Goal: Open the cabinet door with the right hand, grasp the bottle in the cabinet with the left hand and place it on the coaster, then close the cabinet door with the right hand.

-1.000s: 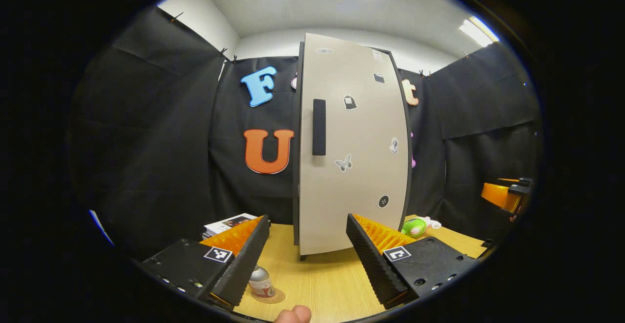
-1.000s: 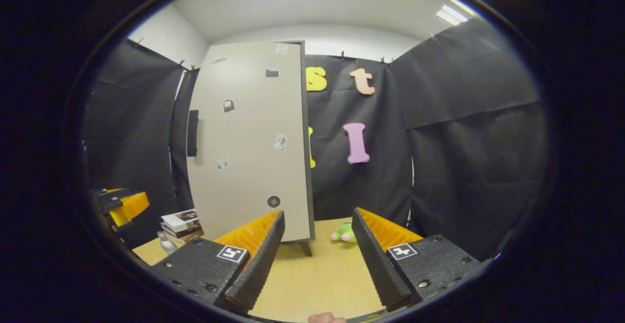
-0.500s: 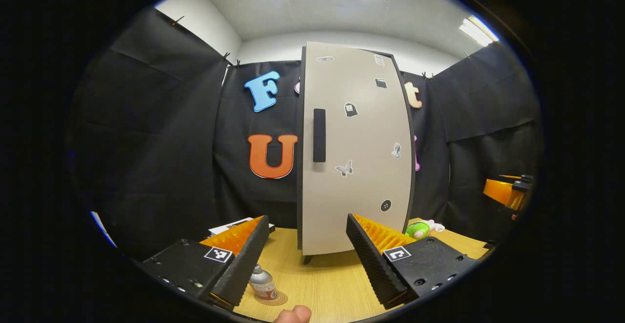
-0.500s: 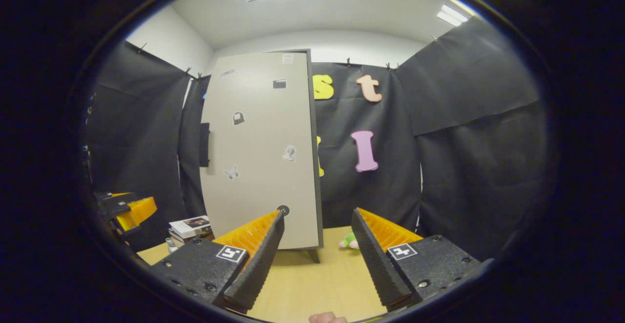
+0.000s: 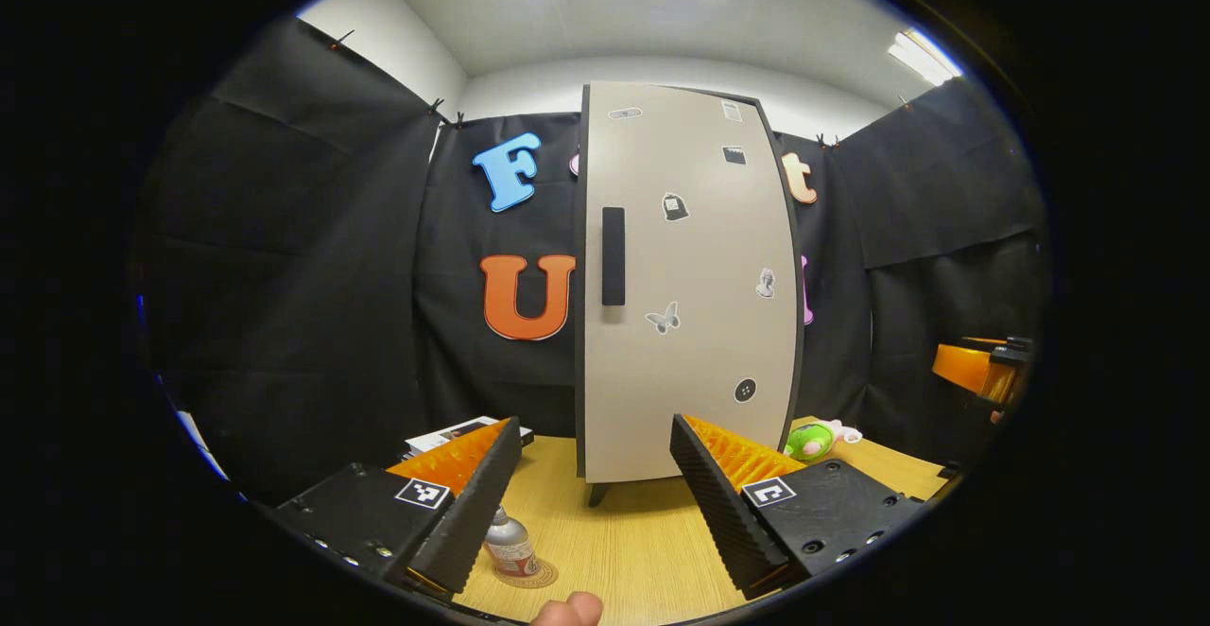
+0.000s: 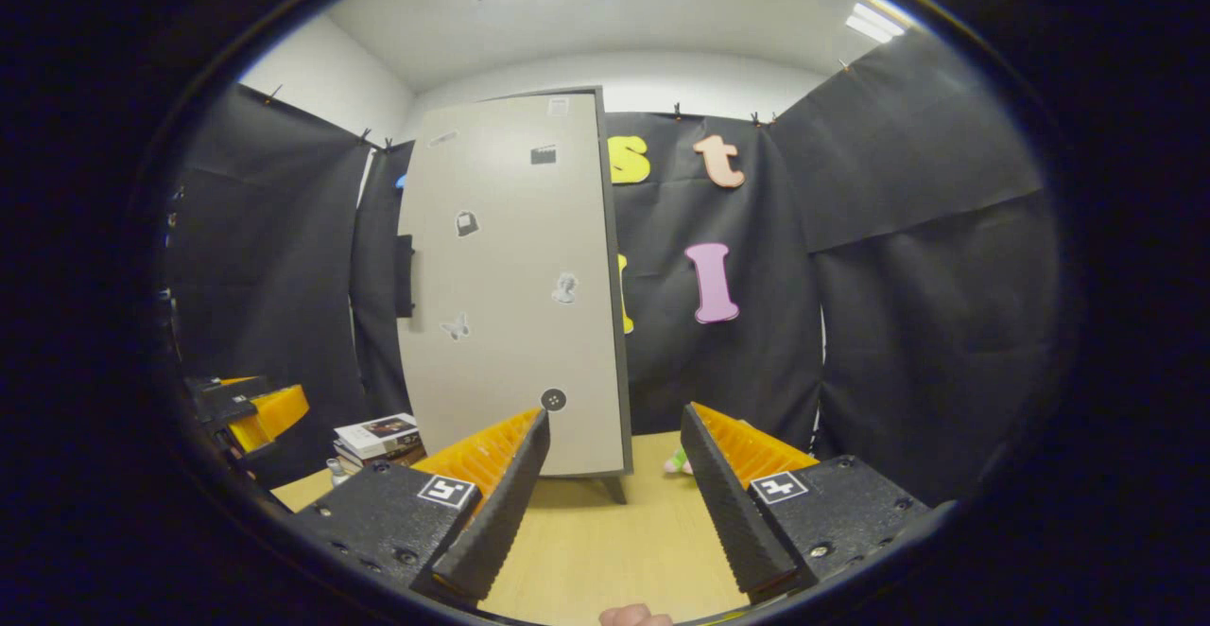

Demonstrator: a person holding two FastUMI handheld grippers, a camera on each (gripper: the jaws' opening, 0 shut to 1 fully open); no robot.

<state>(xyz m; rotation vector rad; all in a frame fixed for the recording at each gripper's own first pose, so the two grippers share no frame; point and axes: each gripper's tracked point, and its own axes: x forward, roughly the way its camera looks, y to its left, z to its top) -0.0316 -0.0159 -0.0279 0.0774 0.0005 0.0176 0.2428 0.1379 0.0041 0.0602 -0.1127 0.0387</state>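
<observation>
Bottle (image 5: 508, 544) upright on coaster (image 5: 534, 574)

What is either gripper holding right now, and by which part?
Nothing. The left gripper and right gripper are both open and empty; the bottle stands on the coaster, free of any fingers.

One cabinet (image 5: 685, 286), one bottle (image 5: 509, 543), one coaster (image 5: 531, 574), one plush toy (image 5: 811, 439), two grippers (image 5: 596, 484) (image 6: 614, 475).
</observation>
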